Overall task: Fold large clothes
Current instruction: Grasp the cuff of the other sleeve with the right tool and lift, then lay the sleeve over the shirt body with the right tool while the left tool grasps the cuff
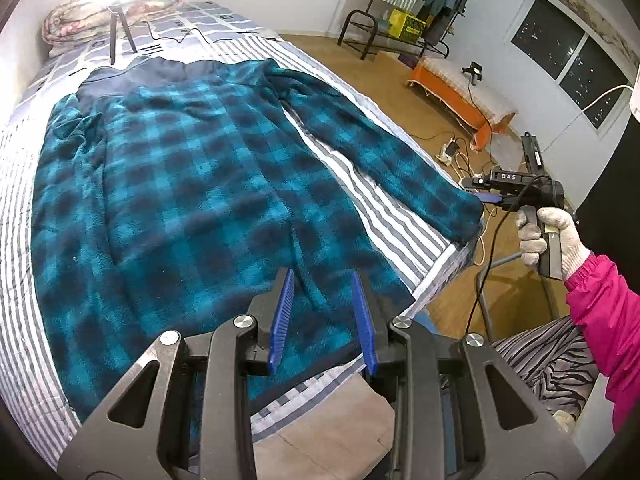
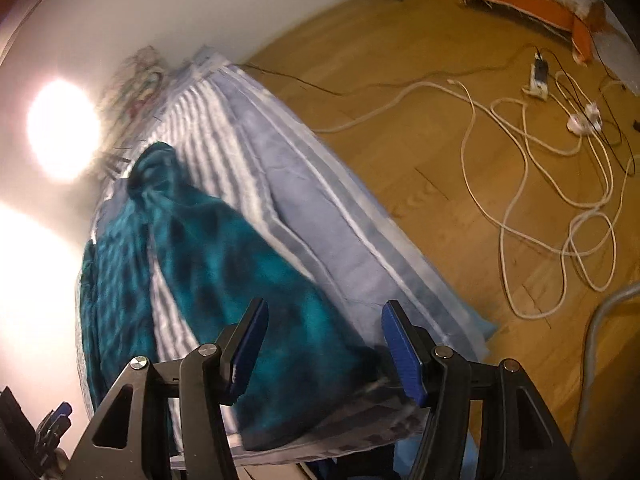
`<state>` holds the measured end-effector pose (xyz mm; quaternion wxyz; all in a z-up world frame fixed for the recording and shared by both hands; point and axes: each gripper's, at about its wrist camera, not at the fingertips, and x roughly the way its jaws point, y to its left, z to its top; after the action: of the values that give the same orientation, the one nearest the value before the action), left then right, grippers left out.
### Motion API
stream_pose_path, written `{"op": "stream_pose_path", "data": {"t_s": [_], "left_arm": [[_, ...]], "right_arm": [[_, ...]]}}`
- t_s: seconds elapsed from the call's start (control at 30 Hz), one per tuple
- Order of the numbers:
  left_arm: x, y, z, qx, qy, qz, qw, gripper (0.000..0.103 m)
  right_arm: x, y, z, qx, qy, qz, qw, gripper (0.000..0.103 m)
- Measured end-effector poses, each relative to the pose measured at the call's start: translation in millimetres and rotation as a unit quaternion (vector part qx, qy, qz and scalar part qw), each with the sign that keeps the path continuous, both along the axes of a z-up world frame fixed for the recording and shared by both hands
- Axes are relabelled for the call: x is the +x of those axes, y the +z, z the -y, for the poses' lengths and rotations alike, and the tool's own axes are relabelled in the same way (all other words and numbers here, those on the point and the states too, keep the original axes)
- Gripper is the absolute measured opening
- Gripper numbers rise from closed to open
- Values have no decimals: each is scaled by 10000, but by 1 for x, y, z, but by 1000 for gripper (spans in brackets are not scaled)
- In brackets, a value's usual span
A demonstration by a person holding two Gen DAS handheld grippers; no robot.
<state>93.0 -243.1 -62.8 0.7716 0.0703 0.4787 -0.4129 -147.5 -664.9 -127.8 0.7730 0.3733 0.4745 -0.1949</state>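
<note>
One garment: teal plaid fleece shirt (image 1: 192, 184), spread flat and full-length on the bed (image 1: 384, 208), dark collar at the far end, hem nearest the left wrist camera.
Sleeves: one sleeve (image 1: 384, 148) lay straight out toward the bed's floor-side edge, cuff at the mattress corner; the other looked bunched against the body on the wall side.
Folds done: none visible; body unfolded, both sleeves still outside it.
Folds left: judged to be all of them, sleeves in first, then the body over.
Left tool (image 1: 324, 316): hovered above the hem near the foot of the bed, blue pads parted, nothing between them, no cloth pinched.
Right tool (image 2: 324, 344): jaws apart and wider than the left's; sleeve cuff lay below the gap in its blurred view, pads not pressing on it. Gloved hand (image 1: 556, 236) held it beside the cuff.
Stage: start of task; likely lining up on the cuff.
Surroundings: striped bedding, rolled quilt (image 1: 112, 16) at the head, wooden floor (image 2: 400, 100) with loose white cables (image 2: 560, 200), clothes rack (image 1: 420, 4) by the wall.
</note>
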Motion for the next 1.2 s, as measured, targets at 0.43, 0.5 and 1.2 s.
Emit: {"op": "stream_pose_path", "data": {"t_s": [0.43, 0.5, 1.2], "left_arm": [[-1, 1, -10, 25, 105, 42, 9999, 30], [-1, 3, -16, 4, 154, 57, 9999, 30], [17, -7, -50, -425, 782, -493, 9948, 30]], "right_arm": [[-3, 38, -34, -281, 421, 77, 9987, 7], [-12, 61, -39, -301, 310, 455, 9980, 7], [76, 113, -233, -661, 3045, 1240, 9421, 6]]}}
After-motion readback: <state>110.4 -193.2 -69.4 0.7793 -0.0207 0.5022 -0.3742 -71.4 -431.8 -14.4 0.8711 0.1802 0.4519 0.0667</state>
